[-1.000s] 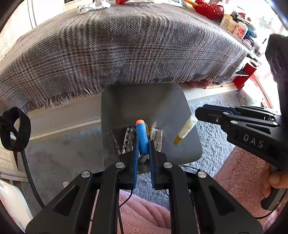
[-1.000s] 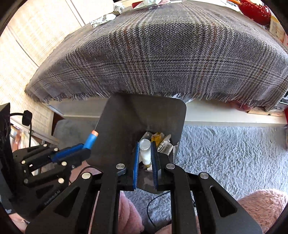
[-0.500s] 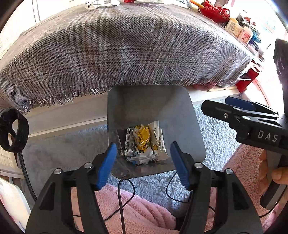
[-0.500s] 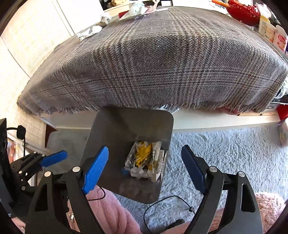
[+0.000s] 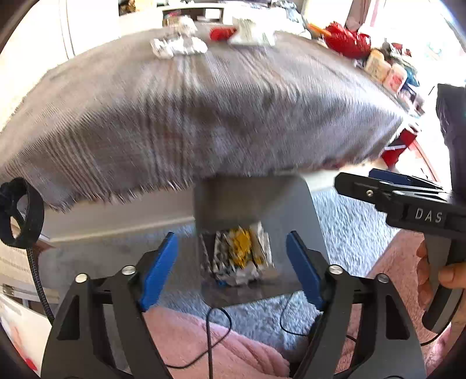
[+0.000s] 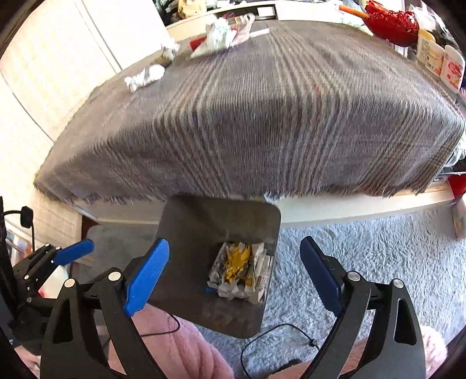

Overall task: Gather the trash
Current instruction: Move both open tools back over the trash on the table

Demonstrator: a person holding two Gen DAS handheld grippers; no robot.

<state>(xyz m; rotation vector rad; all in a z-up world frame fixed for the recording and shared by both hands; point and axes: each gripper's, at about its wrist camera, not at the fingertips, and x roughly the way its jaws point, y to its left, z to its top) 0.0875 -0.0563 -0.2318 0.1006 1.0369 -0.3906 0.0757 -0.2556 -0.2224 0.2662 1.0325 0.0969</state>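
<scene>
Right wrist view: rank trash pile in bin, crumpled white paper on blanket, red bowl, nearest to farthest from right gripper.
From the right gripper, jaws open:
1. Trash pile, in the gray bin, just ahead between the fingers.
2. Crumpled white paper, on the plaid blanket, far left.
3. Red bowl, past the blanket's far right corner.
Order of 2 and 3 is close; the bowl looks slightly farther.

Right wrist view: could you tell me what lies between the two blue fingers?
The grey square bin with crumpled white and yellow wrappers lies there.

left gripper (image 5: 230, 262): jaws wide | right gripper (image 6: 241, 271): jaws wide (both empty)
</scene>
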